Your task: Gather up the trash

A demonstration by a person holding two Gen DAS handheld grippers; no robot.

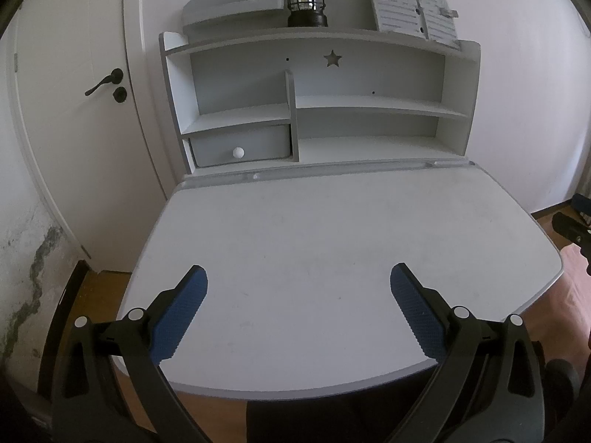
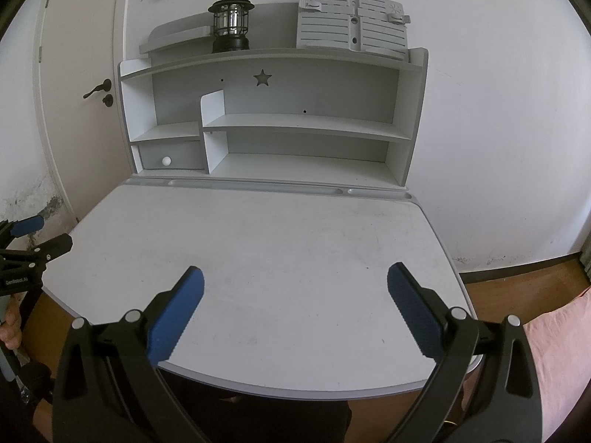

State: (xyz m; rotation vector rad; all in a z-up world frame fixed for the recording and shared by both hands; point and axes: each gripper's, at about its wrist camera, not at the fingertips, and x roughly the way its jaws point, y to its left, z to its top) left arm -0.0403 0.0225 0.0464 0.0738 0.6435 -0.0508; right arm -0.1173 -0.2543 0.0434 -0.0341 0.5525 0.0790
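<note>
White desk (image 1: 332,243) lies under my tongs: left tongs (image 1: 298,277) and right tongs (image 2: 295,277) spread wide, holding nothing; ahead, the drawer (image 1: 242,149) sits closed.

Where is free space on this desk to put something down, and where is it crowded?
The whole desk top is bare, from the rear groove to the front edge, under both open claws (left claw, right claw). The shelf compartments also look bare. Only the top shelf is crowded: lantern left, book stand right.
</note>
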